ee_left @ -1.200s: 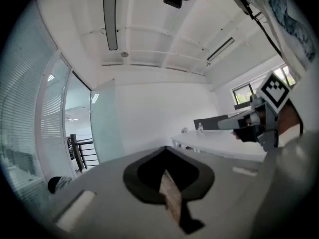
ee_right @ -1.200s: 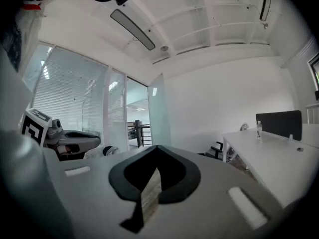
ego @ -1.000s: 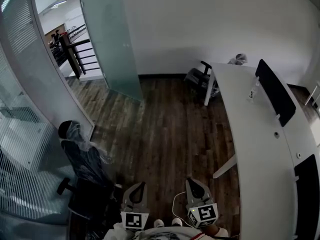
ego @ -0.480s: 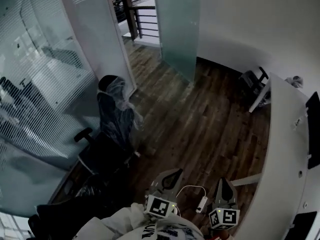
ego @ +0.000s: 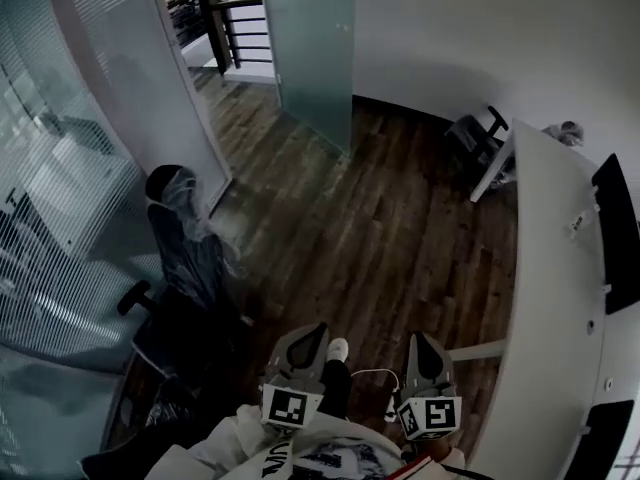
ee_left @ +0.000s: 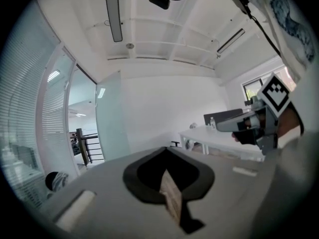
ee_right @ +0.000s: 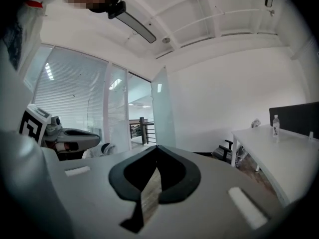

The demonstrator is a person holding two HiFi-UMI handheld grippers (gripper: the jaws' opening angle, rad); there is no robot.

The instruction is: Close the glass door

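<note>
I see the jaws of the left gripper point(ee_left: 167, 149) pressed together at their tips, with nothing between them. The right gripper point(ee_right: 157, 147) is the same: jaws closed, empty. In the head view both grippers are low, side by side above the wooden floor point(ego: 380, 218), apart from each other, and both point level into the room. Between them I see the person's shoe point(ego: 338, 349) and a white cable point(ego: 378, 376).

The glass door point(ego: 315, 48) is a frosted panel at the far side of the floor, well apart from both grippers. It stands open, swung into the room, with its edge near the white wall point(ego: 480, 28). Through the doorway beside it a dark railing point(ego: 235, 23) shows.

At the left edge of the floor stands an office chair wrapped in plastic film point(ego: 185, 248), just beside the glass partition with blinds point(ego: 60, 198). Along the right runs a long white desk point(ego: 550, 268), and a black chair point(ego: 475, 133) stands at its far end.
</note>
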